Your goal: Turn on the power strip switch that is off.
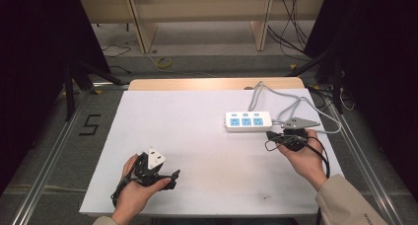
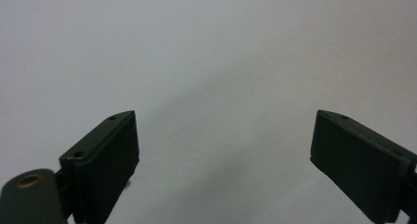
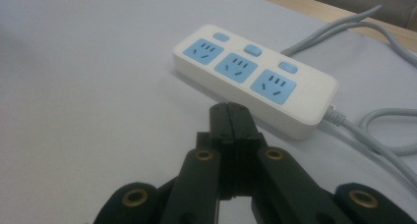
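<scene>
Clearly, the right gripper (image 3: 230, 117) had its two black jaws pressed flat together with nothing between them, its tip hovering just short of the near long side of the white power strip (image 3: 255, 79). In the high view the same gripper (image 1: 286, 135) sat in the person's right hand (image 1: 304, 158), just beside the strip's cord end. The left gripper (image 2: 223, 150) stood wide open and empty, with bare white table cover between its pads; in the high view it (image 1: 165, 178) rested in the left hand (image 1: 135, 190) near the front edge, well apart from the strip.

The strip (image 1: 248, 120) lay flat on the white table (image 1: 197, 136), toward its right rear, three blue sockets and three blue switches facing up, its grey cable (image 1: 276, 99) looping off behind and to the right.

The step seemed to be pressing one of the switches (image 3: 253, 49) with the closed tip. Doing it well would have called for keeping the jaws closed into one blunt point, lifting over the sockets, and coming down squarely on a single button rather than pushing sideways, since the light strip could slide. The idle left gripper could have steadied the far end.
</scene>
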Action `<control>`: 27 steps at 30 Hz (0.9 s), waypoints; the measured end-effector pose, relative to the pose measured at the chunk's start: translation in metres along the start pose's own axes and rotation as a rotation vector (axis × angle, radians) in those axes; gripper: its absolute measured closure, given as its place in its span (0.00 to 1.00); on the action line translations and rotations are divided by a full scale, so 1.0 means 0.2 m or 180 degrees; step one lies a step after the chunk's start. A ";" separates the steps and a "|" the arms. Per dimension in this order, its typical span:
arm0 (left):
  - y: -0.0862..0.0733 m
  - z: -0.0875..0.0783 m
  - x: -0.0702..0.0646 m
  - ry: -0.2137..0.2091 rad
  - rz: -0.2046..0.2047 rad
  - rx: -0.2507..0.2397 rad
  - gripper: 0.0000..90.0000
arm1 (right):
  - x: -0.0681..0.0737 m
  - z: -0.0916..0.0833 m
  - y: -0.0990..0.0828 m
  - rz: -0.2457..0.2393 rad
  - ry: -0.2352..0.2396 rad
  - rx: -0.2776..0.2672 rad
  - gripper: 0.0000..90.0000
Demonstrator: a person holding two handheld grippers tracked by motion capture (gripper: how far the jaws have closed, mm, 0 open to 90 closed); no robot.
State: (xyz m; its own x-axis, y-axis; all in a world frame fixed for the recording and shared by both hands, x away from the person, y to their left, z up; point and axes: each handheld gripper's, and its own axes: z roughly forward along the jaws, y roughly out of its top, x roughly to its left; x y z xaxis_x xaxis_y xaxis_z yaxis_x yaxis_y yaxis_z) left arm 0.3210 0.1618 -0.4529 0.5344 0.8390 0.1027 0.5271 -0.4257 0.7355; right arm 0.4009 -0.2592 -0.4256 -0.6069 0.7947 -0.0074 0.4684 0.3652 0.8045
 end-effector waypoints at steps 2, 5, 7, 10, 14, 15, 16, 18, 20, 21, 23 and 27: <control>0.00 0.00 0.00 0.0001 -0.0001 0.0003 0.12 | 0.00 0.01 0.00 0.0005 -0.0005 0.0003 1.00; 0.00 0.00 0.00 0.0006 0.0005 0.0001 0.12 | -0.01 0.02 0.01 0.0015 -0.0007 0.0017 1.00; 0.00 0.00 0.00 0.0010 0.0002 0.0001 0.12 | -0.01 0.03 0.01 0.0019 -0.0014 0.0023 1.00; 0.00 0.00 0.00 0.0015 -0.0002 0.0000 0.12 | -0.02 0.04 0.02 0.0026 -0.0019 0.0023 1.00; 0.00 0.00 0.00 0.0014 0.0001 0.0007 0.12 | -0.02 0.06 0.02 0.0046 -0.0023 0.0035 1.00; 0.00 0.00 0.00 0.0011 0.0002 0.0004 0.12 | -0.02 0.06 0.02 0.0047 -0.0028 0.0036 1.00; 0.00 0.00 0.00 0.0013 0.0002 0.0006 0.12 | -0.03 0.07 0.02 0.0039 -0.0025 0.0040 1.00; 0.00 0.00 0.00 0.0013 0.0003 0.0008 0.12 | -0.03 0.07 0.03 0.0047 -0.0030 0.0050 1.00; 0.00 0.00 0.00 0.0012 0.0005 0.0009 0.12 | -0.03 0.08 0.03 0.0049 -0.0036 0.0053 1.00; 0.00 0.00 0.00 0.0011 0.0004 0.0006 0.12 | -0.03 0.08 0.03 0.0055 -0.0043 0.0055 1.00; 0.00 0.00 0.00 0.0012 0.0005 0.0009 0.12 | -0.03 0.09 0.04 0.0055 -0.0046 0.0054 1.00; 0.00 0.00 0.00 0.0012 0.0005 0.0008 0.12 | -0.04 0.10 0.05 0.0054 -0.0060 0.0059 1.00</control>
State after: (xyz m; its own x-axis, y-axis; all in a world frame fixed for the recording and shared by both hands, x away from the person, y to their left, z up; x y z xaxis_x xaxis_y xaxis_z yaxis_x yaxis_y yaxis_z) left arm 0.3213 0.1616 -0.4524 0.5326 0.8397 0.1064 0.5281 -0.4279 0.7335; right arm 0.4233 -0.2523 -0.4303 -0.5867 0.8098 -0.0052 0.4903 0.3603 0.7936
